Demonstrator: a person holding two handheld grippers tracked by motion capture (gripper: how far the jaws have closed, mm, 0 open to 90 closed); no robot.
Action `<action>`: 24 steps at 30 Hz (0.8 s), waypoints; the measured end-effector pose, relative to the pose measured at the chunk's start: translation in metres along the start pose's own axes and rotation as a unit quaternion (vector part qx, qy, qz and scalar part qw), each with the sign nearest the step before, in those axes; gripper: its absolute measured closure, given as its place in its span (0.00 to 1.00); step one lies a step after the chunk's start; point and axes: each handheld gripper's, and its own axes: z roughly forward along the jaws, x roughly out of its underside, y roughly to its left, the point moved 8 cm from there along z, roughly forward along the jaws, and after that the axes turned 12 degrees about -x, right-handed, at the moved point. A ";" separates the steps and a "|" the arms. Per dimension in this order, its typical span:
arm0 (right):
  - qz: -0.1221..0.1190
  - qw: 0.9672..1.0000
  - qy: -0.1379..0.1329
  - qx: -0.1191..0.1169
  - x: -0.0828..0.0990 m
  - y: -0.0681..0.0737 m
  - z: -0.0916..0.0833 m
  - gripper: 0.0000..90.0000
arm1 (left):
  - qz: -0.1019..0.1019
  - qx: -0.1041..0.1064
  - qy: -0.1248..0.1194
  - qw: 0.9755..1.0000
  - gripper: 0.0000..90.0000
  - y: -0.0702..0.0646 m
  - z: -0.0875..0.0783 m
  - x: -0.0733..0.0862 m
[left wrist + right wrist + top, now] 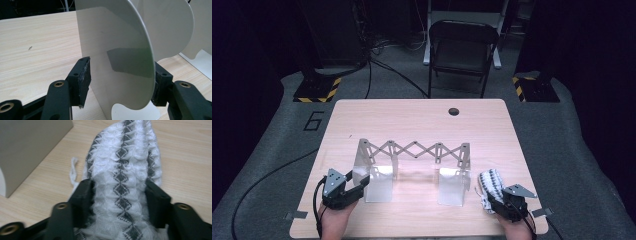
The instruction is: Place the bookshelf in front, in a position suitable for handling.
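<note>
White-grey knit sock point(125, 167), bunched, beside white folding rack point(412, 150)

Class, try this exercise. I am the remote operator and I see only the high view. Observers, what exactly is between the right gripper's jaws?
Observer: The right gripper is closed on a knitted cloth, white with grey diamond bands.
Operator: And the left gripper?
Observer: The left gripper looks clamped on a white panel with a rounded edge, one pad on each side.
Operator: Anything loose near the cloth?
Observer: A white yarn end lies on the table beside it.
</note>
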 end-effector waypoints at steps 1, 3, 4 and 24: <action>0.000 1.000 0.000 0.000 0.000 0.000 0.000 0.61 | 0.001 0.002 0.002 1.000 0.48 0.000 0.000 0.000; -0.006 1.000 0.000 -0.012 -0.002 0.007 0.004 0.70 | 0.004 0.005 0.001 1.000 0.49 -0.001 0.002 0.001; -0.010 1.000 -0.001 -0.014 -0.003 0.008 0.005 0.71 | 0.004 0.005 0.001 1.000 0.50 -0.001 0.002 0.001; -0.085 0.981 -0.141 -0.108 -0.067 0.074 -0.032 0.73 | 0.007 0.011 0.000 1.000 0.53 -0.003 0.004 0.003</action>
